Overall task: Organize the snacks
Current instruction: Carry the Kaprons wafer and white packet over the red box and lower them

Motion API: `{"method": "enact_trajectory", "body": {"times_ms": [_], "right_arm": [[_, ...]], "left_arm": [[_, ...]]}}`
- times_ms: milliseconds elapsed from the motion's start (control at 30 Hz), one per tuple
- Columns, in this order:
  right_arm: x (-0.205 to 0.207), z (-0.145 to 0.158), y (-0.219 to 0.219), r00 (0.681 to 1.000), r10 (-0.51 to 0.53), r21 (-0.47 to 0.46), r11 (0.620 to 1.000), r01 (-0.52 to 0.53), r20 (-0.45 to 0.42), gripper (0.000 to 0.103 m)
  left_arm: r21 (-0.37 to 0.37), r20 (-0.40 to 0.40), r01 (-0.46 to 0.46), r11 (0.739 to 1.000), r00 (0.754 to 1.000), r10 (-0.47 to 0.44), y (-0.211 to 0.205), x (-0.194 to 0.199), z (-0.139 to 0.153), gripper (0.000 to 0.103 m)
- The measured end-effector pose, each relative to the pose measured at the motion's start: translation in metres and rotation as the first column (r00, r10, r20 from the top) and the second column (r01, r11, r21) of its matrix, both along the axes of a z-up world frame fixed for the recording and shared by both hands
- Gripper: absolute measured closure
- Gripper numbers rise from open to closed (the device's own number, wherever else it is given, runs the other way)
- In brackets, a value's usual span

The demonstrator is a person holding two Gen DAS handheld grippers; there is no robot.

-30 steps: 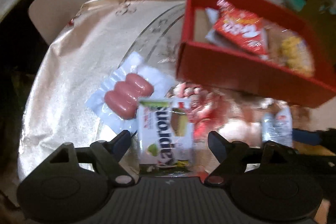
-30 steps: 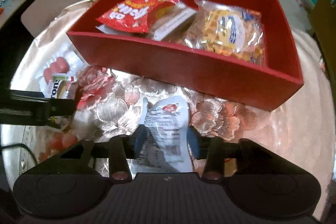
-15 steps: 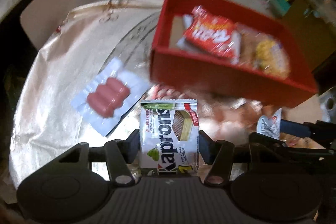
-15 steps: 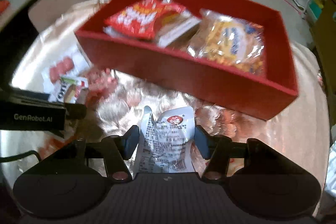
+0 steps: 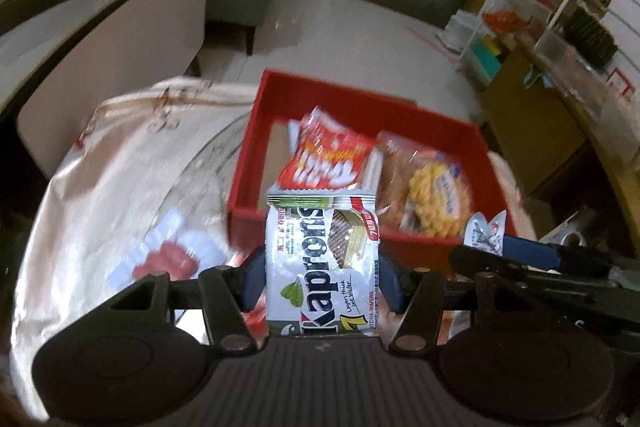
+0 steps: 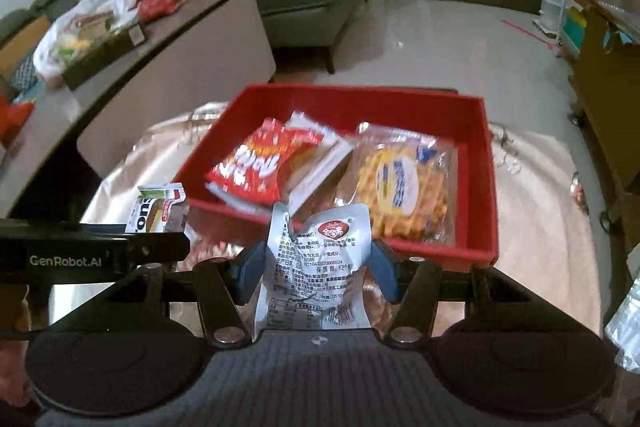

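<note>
Both packets up: left gripper (image 5: 322, 277) jaws clamp Kaprons wafer pack (image 5: 322, 263), right gripper (image 6: 314, 271) jaws clamp silver sachet (image 6: 316, 267). Next, you carry both over red tray (image 6: 478, 243), release clear of rim.

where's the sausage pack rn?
Left wrist view, lower left: the sausage pack lies on the shiny tablecloth, left of the red box and just beyond the left gripper, which holds the Kaprons wafer pack.

Right claw (image 6: 316, 269) grips silver packet (image 6: 316, 267) before red box (image 6: 478, 247).
</note>
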State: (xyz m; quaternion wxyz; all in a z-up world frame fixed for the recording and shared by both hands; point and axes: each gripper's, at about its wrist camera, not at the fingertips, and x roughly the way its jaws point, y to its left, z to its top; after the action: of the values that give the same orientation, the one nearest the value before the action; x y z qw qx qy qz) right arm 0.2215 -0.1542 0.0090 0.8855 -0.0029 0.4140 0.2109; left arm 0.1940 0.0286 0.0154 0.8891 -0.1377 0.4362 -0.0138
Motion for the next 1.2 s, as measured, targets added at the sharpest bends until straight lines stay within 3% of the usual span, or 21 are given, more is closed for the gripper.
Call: {"method": "enact_trajectory", "body": {"times_ms": [333, 1200], "right_arm": [[0.03, 0.015, -0.011, 0.997, -0.057, 0.025, 0.998, 0.056, 0.043, 0.039], [0.078, 0.001, -0.019, 0.994, -0.105, 0.002, 0.994, 0.105, 0.025, 0.038]], "left_arm": [[0.018, 0.071, 0.006, 1.0, 0.997, -0.008, -0.018, 0.036, 0.016, 0.053], [0.13, 0.077, 0.003, 0.992, 0.997, -0.013, -0.04, 0.091, -0.003, 0.053]]}}
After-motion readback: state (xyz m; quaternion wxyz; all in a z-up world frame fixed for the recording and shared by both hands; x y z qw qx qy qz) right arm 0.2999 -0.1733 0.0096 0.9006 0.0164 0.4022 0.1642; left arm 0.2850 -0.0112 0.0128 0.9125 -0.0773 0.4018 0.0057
